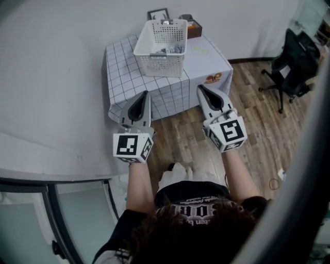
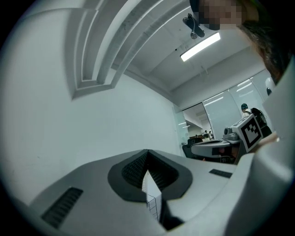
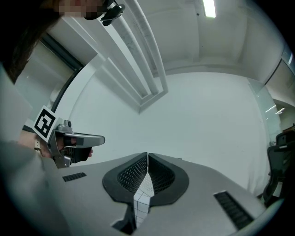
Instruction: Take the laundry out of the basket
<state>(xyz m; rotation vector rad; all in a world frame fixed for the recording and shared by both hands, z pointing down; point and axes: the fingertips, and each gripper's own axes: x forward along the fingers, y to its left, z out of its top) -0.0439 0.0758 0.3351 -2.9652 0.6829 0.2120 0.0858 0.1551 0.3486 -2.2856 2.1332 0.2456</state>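
A white slatted laundry basket (image 1: 161,46) stands on a small table with a checked cloth (image 1: 124,72). Some grey laundry (image 1: 172,50) shows inside the basket. My left gripper (image 1: 146,94) is held in the air in front of the table's near edge, shut and empty. Level with it to the right, my right gripper (image 1: 200,87) is also shut on nothing. Both point toward the table and are well short of the basket. In the left gripper view the jaws (image 2: 147,151) meet at the tip against a white wall. The right gripper view shows the same for its jaws (image 3: 147,154).
A black office chair (image 1: 291,67) stands on the wooden floor at the right. Behind the basket are a picture frame (image 1: 158,14) and a brown box (image 1: 193,27). A white wall (image 1: 51,77) runs along the left, with a glass partition (image 1: 77,216) at the lower left.
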